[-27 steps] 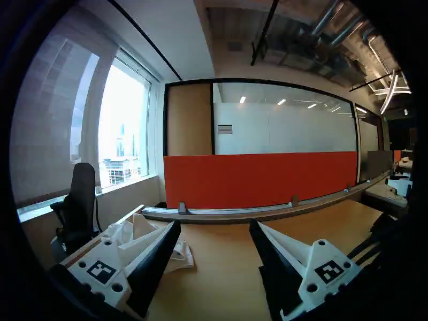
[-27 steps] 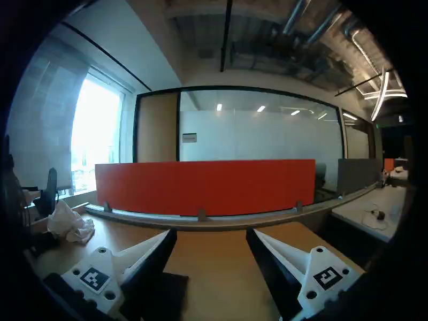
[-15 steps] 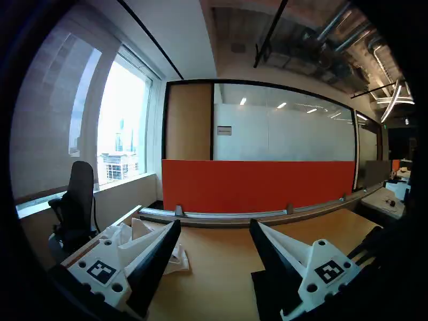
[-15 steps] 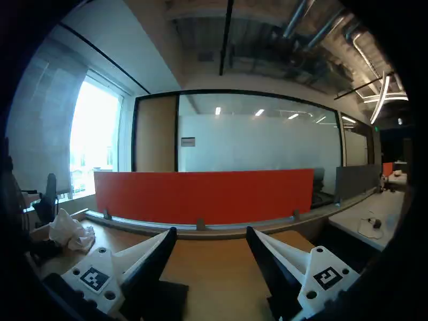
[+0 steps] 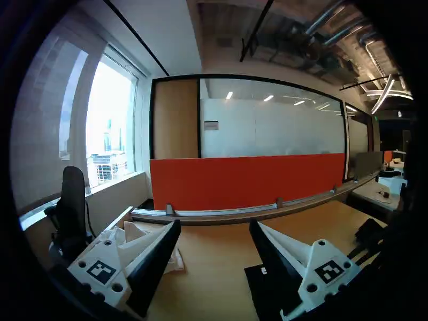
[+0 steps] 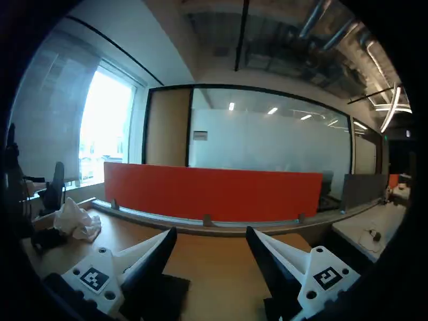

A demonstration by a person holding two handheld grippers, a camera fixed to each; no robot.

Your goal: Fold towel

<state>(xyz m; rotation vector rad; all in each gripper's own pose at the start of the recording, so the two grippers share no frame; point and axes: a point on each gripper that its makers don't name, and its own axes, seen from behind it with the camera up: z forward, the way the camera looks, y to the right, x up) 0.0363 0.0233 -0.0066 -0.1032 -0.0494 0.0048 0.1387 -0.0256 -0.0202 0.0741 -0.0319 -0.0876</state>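
Note:
A crumpled white towel [image 5: 134, 235] lies on the wooden desk [image 5: 214, 267], partly hidden behind the left finger in the left gripper view. In the right gripper view the same towel [image 6: 77, 224] sits far off at the left of the desk [image 6: 214, 262]. My left gripper [image 5: 214, 227] is open with nothing between its fingers, a little short of the towel and to its right. My right gripper [image 6: 210, 232] is also open and holds nothing, well to the right of the towel.
An orange divider panel [image 5: 246, 179] runs along the desk's far edge. A black mat [image 5: 259, 275] lies on the desk near the grippers, also seen as a black mat [image 6: 171, 286] in the right gripper view. An office chair [image 5: 69, 206] stands left by the window. A dark object [image 6: 48, 238] lies just before the towel.
Both views have swung slightly: the scene slid left in the left gripper view and right in the right gripper view. The towel lies as before, and both grippers stay open.

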